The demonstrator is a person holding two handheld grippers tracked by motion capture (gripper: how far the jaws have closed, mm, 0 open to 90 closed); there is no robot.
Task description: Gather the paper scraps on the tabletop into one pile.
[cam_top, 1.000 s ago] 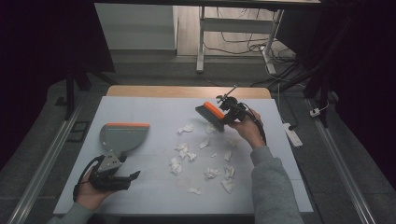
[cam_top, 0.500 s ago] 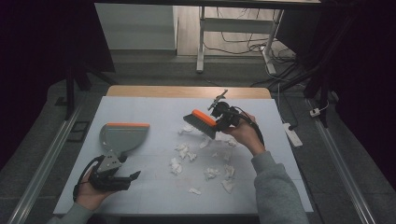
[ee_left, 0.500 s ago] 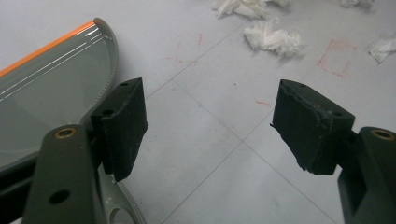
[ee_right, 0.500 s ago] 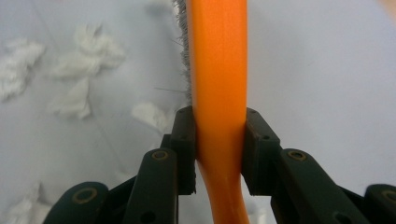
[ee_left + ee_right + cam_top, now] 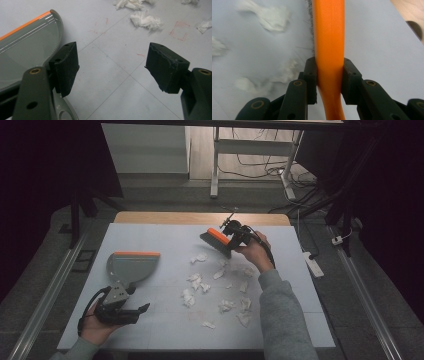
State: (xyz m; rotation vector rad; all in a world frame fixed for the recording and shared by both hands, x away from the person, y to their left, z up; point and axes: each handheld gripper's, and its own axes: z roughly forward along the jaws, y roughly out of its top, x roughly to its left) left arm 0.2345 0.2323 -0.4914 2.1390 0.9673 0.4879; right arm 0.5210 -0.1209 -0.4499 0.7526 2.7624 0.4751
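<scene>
My right gripper (image 5: 231, 236) is shut on the orange handle of a hand brush (image 5: 329, 37), its pads pressing both sides. In the high view the brush (image 5: 216, 241) hangs above the white mat's far middle, grey bristles down and toward the left. Several crumpled white paper scraps (image 5: 194, 281) lie scattered in the mat's middle. A grey dustpan (image 5: 131, 266) with an orange lip rests on the mat at left. My left gripper (image 5: 134, 309) lies near the front left, open, just in front of the dustpan's handle. In the left gripper view the dustpan (image 5: 23, 50) sits beside the left jaw, nothing between the pads.
The white mat (image 5: 165, 240) covers a wooden table (image 5: 200, 218). A white power strip (image 5: 313, 265) lies off the table's right edge. Table legs and cables stand on the floor beyond the far edge.
The right hand has carried the brush leftward over the mat's far part. The left hand and dustpan have stayed put.
</scene>
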